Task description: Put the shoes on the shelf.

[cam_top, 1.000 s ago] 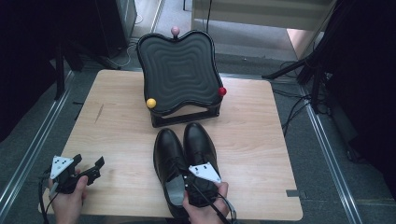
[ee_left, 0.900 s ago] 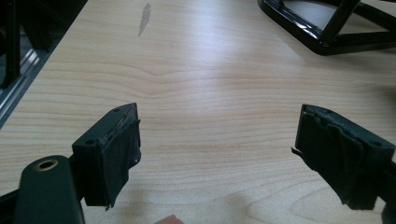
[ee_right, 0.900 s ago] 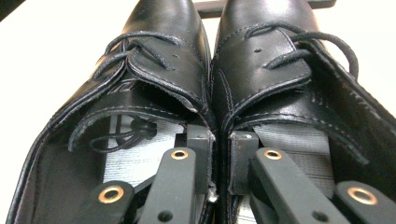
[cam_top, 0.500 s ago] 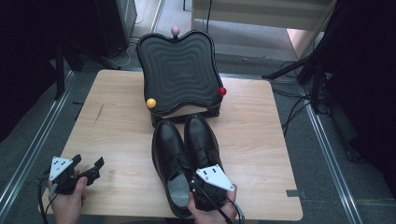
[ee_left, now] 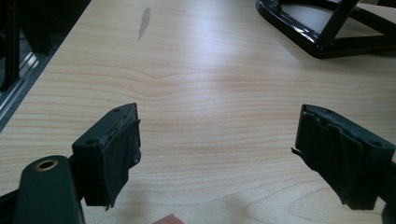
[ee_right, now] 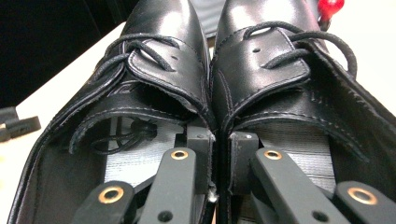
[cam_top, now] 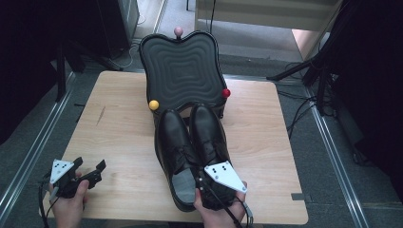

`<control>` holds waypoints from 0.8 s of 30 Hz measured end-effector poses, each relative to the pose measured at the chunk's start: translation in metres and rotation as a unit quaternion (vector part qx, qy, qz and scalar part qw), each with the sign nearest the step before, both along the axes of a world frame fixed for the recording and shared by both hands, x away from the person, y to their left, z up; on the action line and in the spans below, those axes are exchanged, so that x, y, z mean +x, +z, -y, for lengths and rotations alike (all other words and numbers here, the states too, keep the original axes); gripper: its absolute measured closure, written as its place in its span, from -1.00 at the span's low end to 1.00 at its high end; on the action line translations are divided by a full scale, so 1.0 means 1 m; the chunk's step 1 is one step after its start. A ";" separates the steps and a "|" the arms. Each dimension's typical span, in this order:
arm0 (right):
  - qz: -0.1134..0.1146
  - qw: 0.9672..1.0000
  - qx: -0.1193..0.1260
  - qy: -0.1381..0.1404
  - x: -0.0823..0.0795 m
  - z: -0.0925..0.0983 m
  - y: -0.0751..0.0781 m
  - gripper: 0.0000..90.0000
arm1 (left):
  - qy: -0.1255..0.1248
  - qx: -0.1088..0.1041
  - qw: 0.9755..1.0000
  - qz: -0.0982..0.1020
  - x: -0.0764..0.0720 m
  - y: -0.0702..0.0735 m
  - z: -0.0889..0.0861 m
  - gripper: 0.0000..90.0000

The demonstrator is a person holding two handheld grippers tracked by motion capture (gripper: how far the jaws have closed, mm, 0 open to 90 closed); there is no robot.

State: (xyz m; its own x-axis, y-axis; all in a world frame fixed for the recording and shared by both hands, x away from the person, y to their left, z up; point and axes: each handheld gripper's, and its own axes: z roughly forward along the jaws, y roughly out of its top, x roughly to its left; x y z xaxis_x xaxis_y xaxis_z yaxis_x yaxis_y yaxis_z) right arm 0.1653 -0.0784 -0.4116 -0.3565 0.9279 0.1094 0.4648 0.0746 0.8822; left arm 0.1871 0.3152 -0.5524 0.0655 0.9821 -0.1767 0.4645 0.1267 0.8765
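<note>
A pair of black lace-up leather shoes, the left shoe (cam_top: 173, 140) and the right shoe (cam_top: 209, 133), sits side by side at the table's near middle, toes reaching the stand's lower edge. My right gripper (cam_top: 202, 183) is shut on their two inner walls, pinching them together, one jaw inside each shoe (ee_right: 222, 154). The left shoe (ee_right: 140, 70) and right shoe (ee_right: 280, 60) show laces and grey insoles. My left gripper (cam_top: 89, 164) rests low at the near left, open, with bare wood between its jaws (ee_left: 215, 154).
A black ridged shoe stand (cam_top: 183, 71) stands tilted at the table's back, with a pink ball (cam_top: 178, 31) on top, a yellow ball (cam_top: 153, 105) and a red ball (cam_top: 226, 92) at its sides. The wooden table (cam_top: 119, 118) ends in dark floor, cables and rails.
The right gripper has risen with the pair of shoes pinched in it, and the toes have moved up toward the stand's front. The left gripper has stayed put.
</note>
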 end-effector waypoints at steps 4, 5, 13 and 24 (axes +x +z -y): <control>0.017 1.000 0.006 -0.003 0.010 0.000 0.012 0.86 | 0.000 0.001 1.000 0.000 0.000 0.000 0.000 -0.66; 0.020 1.000 0.005 -0.004 0.012 0.000 0.014 0.86 | -0.001 0.001 1.000 0.000 0.000 0.000 0.000 -0.66; 0.053 0.999 0.010 -0.007 0.039 -0.005 0.032 0.86 | -0.001 0.004 1.000 0.000 0.001 0.000 0.001 -0.66; 0.081 0.996 0.022 -0.007 0.096 -0.018 0.047 0.86 | -0.008 0.002 1.000 -0.002 -0.001 0.002 -0.001 -0.68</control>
